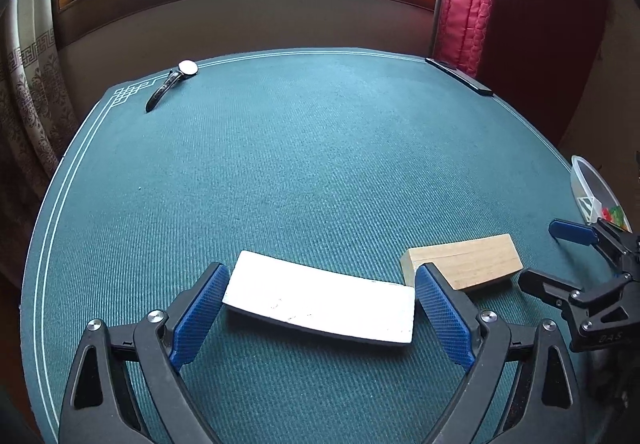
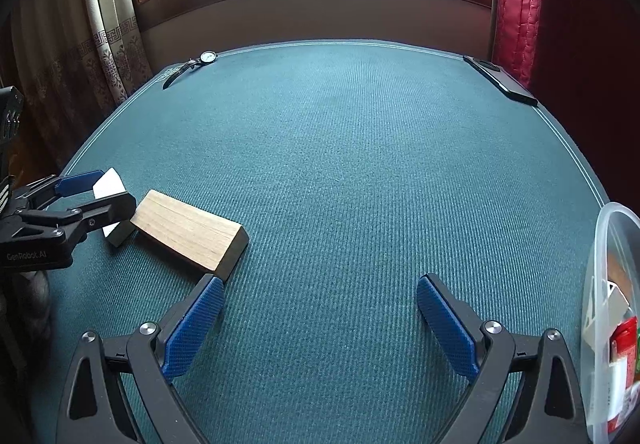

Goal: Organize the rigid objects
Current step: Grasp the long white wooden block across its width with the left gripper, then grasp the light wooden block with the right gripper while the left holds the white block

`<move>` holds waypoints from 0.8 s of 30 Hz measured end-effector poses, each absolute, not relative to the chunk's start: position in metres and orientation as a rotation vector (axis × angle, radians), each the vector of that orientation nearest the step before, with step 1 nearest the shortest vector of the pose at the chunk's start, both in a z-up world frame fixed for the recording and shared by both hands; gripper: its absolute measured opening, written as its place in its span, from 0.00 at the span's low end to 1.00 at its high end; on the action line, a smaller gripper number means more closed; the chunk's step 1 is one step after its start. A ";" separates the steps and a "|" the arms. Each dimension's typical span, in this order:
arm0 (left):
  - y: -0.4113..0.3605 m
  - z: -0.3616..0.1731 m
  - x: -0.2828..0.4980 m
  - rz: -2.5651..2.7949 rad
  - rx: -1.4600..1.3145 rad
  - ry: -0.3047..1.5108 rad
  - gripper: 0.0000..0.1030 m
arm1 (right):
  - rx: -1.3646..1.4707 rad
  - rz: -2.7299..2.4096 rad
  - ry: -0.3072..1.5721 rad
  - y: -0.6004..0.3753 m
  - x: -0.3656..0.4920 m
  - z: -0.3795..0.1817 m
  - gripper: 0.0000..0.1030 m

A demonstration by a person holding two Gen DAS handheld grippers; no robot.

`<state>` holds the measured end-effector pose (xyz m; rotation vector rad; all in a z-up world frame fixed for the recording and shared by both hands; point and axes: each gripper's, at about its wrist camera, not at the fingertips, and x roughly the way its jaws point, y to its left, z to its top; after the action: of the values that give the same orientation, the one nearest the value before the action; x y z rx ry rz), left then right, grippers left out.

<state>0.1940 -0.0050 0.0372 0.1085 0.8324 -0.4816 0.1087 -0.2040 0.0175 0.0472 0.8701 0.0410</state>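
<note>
A white rectangular block lies flat on the green table mat, crosswise between the fingers of my left gripper. That gripper is open wide, its blue pads just off the block's two ends. A wooden block lies right beside the white one, at its right end. In the right wrist view the wooden block is ahead and left of my right gripper, which is open over bare mat with nothing in it. The left gripper hides most of the white block there.
A clear plastic container holding small items stands at the table's right edge, close to my right gripper. A wristwatch lies at the far left corner. A dark flat phone-like device lies at the far right edge. A window and curtains stand behind the table.
</note>
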 end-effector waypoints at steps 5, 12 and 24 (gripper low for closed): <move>-0.005 0.037 0.186 -0.490 0.124 0.833 0.92 | 0.059 0.049 0.864 -0.206 0.108 0.018 0.97; -0.009 0.038 0.168 -0.482 0.151 0.811 0.92 | 0.058 0.048 0.864 -0.206 0.107 0.018 0.97; -0.027 0.030 0.165 -0.384 0.258 0.824 0.92 | 0.061 0.042 0.860 -0.208 0.107 0.019 0.97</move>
<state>0.1648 -0.0272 0.0303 0.2584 0.8236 -0.3837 0.1066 -0.2076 0.0187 0.0608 0.8603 0.0420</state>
